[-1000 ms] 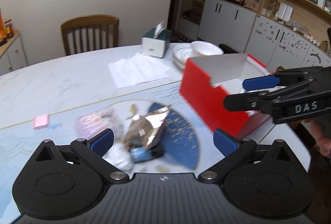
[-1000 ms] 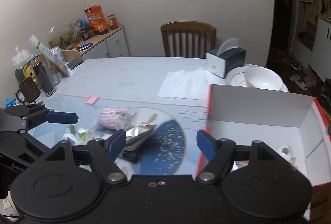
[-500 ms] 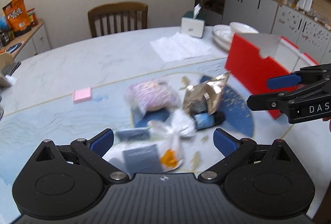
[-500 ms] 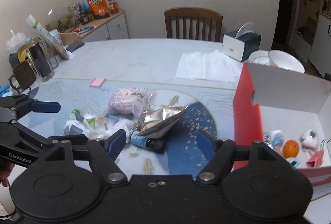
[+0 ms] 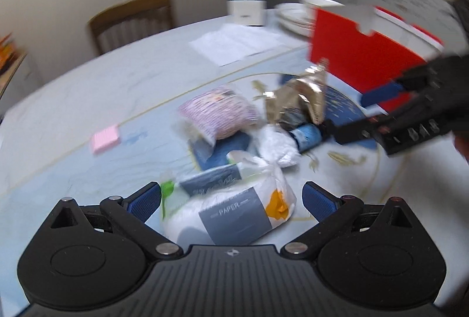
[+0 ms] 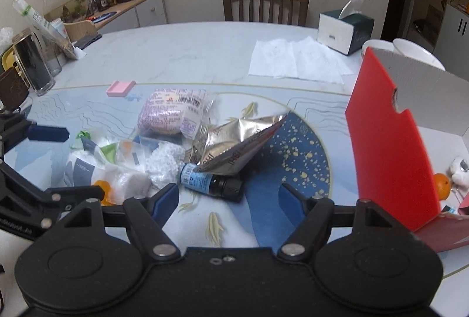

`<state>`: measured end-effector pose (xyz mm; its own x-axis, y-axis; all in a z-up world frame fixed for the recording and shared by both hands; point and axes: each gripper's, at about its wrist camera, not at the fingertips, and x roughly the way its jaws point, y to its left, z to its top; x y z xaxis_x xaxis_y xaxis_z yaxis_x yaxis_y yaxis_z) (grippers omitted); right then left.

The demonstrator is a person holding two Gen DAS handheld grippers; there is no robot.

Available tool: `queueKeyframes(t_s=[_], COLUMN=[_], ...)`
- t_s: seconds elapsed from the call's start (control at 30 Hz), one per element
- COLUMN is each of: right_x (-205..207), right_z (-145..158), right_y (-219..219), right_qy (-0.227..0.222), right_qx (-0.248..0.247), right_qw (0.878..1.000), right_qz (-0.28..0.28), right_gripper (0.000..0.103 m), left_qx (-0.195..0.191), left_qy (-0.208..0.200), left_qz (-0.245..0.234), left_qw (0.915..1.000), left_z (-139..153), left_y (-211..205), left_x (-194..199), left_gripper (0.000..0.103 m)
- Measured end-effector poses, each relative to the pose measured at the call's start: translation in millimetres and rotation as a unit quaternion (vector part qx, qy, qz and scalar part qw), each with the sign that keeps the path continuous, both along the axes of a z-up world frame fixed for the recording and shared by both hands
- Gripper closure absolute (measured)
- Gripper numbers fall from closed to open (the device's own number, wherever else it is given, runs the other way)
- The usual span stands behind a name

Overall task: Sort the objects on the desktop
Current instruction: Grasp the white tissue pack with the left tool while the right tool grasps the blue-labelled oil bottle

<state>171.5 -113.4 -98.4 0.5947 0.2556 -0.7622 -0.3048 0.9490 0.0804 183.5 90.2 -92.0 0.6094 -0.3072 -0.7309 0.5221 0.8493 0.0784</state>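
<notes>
Your left gripper (image 5: pixel 231 198) has its blue-padded fingers apart, nothing clamped; a soft white plastic pack with a grey "PAPER" label (image 5: pixel 234 217) lies between and just past them. Your right gripper (image 6: pixel 228 199) is also spread wide and empty, over the glossy marble-look table (image 6: pixel 187 53), near its front edge.

The pile sits mid-table toward the front edge:
- crinkled silver foil pouch (image 6: pixel 234 147), flattened wedge shape, resting on a small blue-labelled bottle with a black cap (image 6: pixel 209 182), lying on its side
- rounded pink-speckled item in clear film wrap (image 6: pixel 173 112), touching the pouch's left side
- white pebbly-textured wad (image 6: pixel 162 161) and loose clear bags left of the bottle

The red corrugated-plastic box (image 6: pixel 390 156), white inside, stands by the table's right edge with an orange (image 6: pixel 442 183) in it. The flat pink block (image 6: pixel 120 88) sits apart, left of the pile. The left view is motion-blurred.
</notes>
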Motion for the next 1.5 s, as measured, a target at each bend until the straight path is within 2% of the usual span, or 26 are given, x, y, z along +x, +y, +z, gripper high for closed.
queueKeyframes(t_s=[0.1,0.23,0.33,0.4,0.63,0.83,1.0,1.17,1.5], right_x=[5,11,15,17,32,39,45,49,32], right_z=[-3,-8,-12,-13,-21,-25,-25,-31,-34], right_y=[1,7,12,15,19,22,23,26,30], right_qy=[0.005,0.010,0.014,0.016,0.032,0.043,0.049,0.064,0.046], right_qx=[0.002,-0.007,-0.008,-0.003,0.005,0.013,0.019,0.020,-0.032], right_qw=[1.000,1.000,1.000,1.000,0.999,0.998,0.997,0.995,0.997], right_qz=[-0.004,-0.005,-0.006,-0.010,-0.036,-0.050,-0.064,-0.074,-0.062], right_gripper=[0.029,0.029,0.029,0.029,0.029,0.029,0.029,0.029,0.029], left_qx=[0.022,0.063,0.086,0.088,0.086,0.064,0.064,0.041,0.020], left_qy=[-0.014,-0.024,-0.024,-0.018,0.006,0.025,0.029,0.054,0.069], left_qz=[-0.073,-0.161,-0.196,-0.205,-0.219,-0.206,-0.200,-0.183,-0.145], left_qw=[0.9970,0.9846,0.9765,0.9747,0.9719,0.9760,0.9772,0.9808,0.9868], left_z=[-3,-13,-21,-25,-36,-39,-39,-43,-45], left_y=[-2,-9,-13,-12,-12,-9,-9,-3,2], left_x=[3,5,9,14,31,41,46,53,47], left_gripper=[0.000,0.000,0.000,0.000,0.000,0.000,0.000,0.000,0.000])
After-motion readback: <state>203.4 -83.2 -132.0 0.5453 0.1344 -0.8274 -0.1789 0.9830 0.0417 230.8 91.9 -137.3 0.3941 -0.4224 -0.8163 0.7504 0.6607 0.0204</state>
